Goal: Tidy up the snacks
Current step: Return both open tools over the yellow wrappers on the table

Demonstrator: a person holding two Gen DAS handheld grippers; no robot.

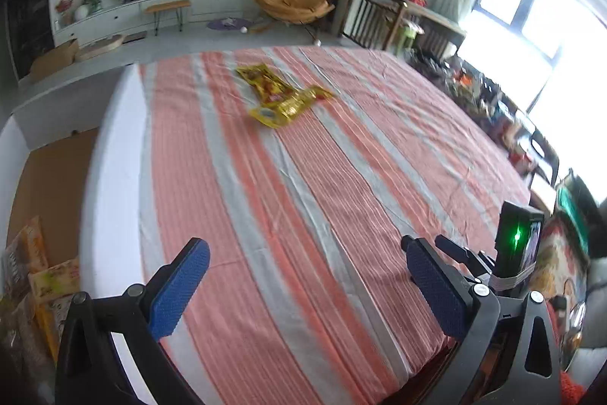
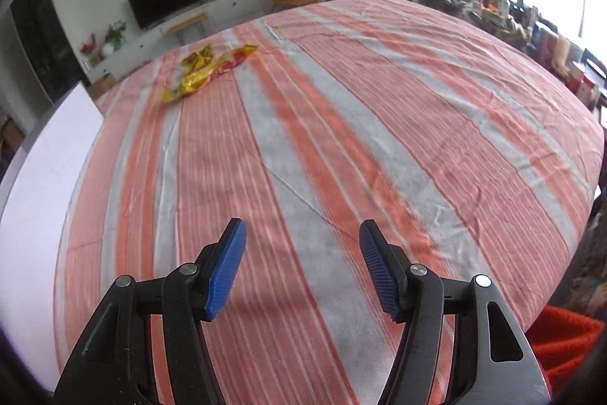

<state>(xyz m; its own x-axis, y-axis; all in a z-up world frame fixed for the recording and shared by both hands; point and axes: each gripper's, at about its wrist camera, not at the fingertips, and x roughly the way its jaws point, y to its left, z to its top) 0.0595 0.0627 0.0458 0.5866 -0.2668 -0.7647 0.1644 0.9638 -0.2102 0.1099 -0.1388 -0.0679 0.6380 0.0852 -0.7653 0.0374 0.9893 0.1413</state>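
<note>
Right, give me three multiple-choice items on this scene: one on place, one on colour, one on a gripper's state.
1. Where do the yellow snack packets lie?
A. on the striped cloth, far from both grippers
B. between the left gripper's pads
C. on the floor

2. What colour are the gripper pads?
A. red
B. blue
C. green

3. How is the right gripper?
A. shut on a packet
B. fully shut, empty
C. open, empty

Answers: 1 A, they sit on the cloth towards its far end. 2 B, both views show blue pads. 3 C, only cloth shows between its parted pads.
</note>
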